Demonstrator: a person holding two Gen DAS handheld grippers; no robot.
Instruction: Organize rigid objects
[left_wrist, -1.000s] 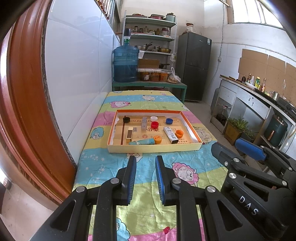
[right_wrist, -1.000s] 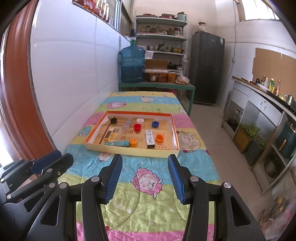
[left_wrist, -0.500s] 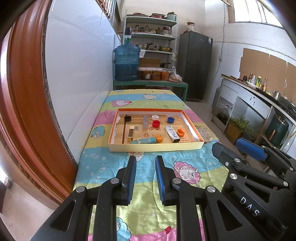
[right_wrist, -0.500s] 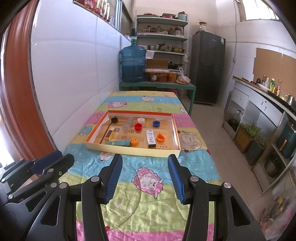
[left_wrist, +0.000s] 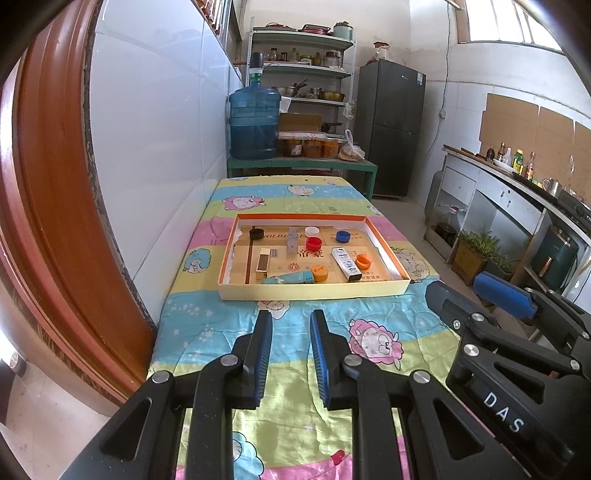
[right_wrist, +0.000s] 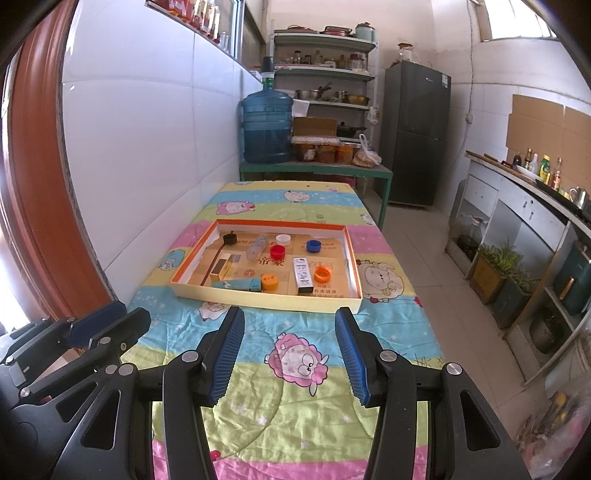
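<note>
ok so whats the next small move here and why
Probably bring the right tongs forward over the tray. Both tongs hang short of it above the quilt, holding nothing; the right pair stands open, the left tongs nearly shut. The orange cap sits nearest that side.

A cartoon-sheep quilt (right_wrist: 295, 402) covers the table, beyond it a green bench (right_wrist: 314, 169) bears a blue water jug (right_wrist: 266, 127) and jars of preserves (right_wrist: 325, 152) (a cardboard box just behind them), with a dark fridge (right_wrist: 415, 133) to the right and potted plants (right_wrist: 491, 266) beside the counter.
</note>
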